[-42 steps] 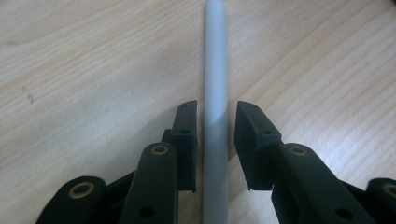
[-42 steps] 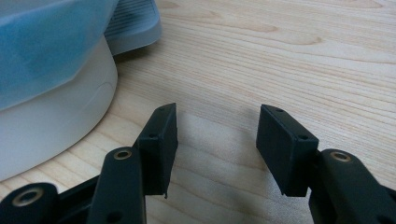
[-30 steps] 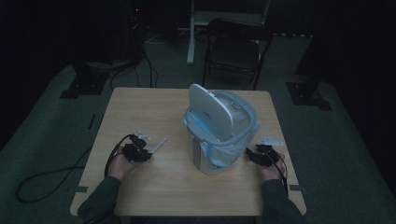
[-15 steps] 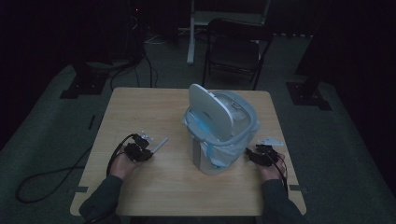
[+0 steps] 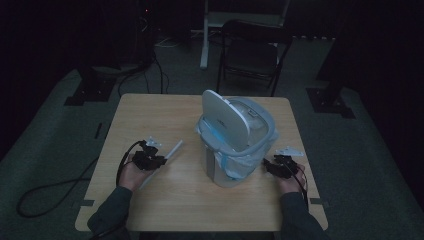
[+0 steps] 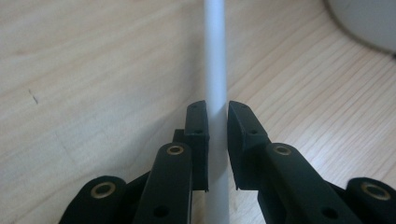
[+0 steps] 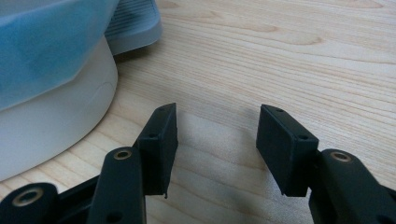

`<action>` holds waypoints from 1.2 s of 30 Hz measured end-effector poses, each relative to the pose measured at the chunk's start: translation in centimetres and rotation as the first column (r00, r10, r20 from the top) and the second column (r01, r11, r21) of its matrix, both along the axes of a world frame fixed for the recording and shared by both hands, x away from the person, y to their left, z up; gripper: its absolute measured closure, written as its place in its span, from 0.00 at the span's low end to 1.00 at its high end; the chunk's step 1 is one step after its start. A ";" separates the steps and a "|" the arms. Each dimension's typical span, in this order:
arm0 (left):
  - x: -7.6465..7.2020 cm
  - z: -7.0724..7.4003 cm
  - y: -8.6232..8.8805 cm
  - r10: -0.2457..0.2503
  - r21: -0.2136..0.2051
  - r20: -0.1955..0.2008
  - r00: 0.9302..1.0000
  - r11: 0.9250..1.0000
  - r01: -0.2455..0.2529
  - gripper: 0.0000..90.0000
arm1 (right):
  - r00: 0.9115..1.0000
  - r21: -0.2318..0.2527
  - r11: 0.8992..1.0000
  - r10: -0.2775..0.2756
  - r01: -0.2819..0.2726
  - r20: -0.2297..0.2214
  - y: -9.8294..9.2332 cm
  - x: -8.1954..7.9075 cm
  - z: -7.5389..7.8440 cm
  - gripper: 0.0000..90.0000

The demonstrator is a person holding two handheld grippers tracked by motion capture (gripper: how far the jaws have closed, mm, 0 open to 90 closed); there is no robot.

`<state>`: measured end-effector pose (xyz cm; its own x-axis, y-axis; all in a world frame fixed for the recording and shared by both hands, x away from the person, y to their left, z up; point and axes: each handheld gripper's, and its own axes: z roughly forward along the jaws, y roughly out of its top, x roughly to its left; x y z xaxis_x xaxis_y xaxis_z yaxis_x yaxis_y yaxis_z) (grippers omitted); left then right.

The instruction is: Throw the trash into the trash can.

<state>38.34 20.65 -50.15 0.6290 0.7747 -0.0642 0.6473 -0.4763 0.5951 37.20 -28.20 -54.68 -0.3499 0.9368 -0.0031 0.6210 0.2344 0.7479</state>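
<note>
On the light wooden surface I note a white plastic bin with a raised lid and a pale blue liner bag standing near the middle, slightly toward my right. My left gripper sits at the near left of the surface, its jaws closed narrowly on a thin white rod, which lies flat on the wood and runs away from the jaws toward the bin (in the high view the rod lies at a slant just beside the gripper). My right gripper rests low over the surface at the near right, just beside the bin's rounded white base; its jaws stand wide apart with bare wood between them. In the high view this gripper is close to the bin's right side. A dark folding chair stands on the floor beyond the far edge.
</note>
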 end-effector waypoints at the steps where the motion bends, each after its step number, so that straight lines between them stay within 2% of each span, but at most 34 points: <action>1: 0.0 0.3 0.0 -0.002 -0.016 0.009 1.000 1.000 0.003 0.89 | 1.000 0.000 1.000 0.000 0.000 0.000 0.0 0.0 0.0 0.52; 5: -0.1 1.4 0.0 -0.009 -0.076 0.055 0.998 0.997 0.013 0.89 | 1.000 0.000 1.000 0.000 0.000 0.000 0.0 0.0 0.0 0.52; 9: -0.2 2.6 0.0 -0.023 -0.139 0.093 0.995 0.990 0.036 0.89 | 1.000 0.000 1.000 0.000 0.000 0.000 0.0 0.0 0.0 0.52; 14: -0.4 3.9 -0.2 -0.034 -0.170 0.142 0.989 0.984 0.059 0.89 | 1.000 0.000 1.000 0.000 0.000 0.000 0.0 0.0 0.0 0.52; 23: -1.1 5.5 -0.4 -0.063 -0.247 0.212 0.975 0.962 0.116 0.89 | 1.000 0.000 1.000 0.001 -0.001 0.000 0.0 0.0 0.0 0.52; 29: -1.4 6.2 -0.6 -0.067 -0.254 0.242 0.968 0.958 0.130 0.89 | 1.000 0.000 1.000 0.001 -0.001 0.000 0.0 0.0 0.0 0.52; 30: -1.5 6.5 -0.6 -0.070 -0.265 0.249 0.966 0.954 0.138 0.89 | 1.000 0.001 1.000 0.000 0.000 0.000 0.0 0.0 0.0 0.52; 32: -1.5 6.6 -0.6 -0.071 -0.270 0.255 0.964 0.952 0.141 0.89 | 1.000 0.002 1.000 0.001 -0.001 0.001 0.0 0.0 0.0 0.52; 33: -1.6 6.7 -0.6 -0.074 -0.280 0.259 0.963 0.948 0.148 0.89 | 1.000 0.002 1.000 0.001 -0.001 0.001 0.0 0.0 0.0 0.52; 36: -1.9 7.2 -0.6 -0.088 -0.301 0.291 0.953 0.937 0.178 0.89 | 1.000 0.002 1.000 0.002 -0.002 0.001 0.0 0.0 0.0 0.52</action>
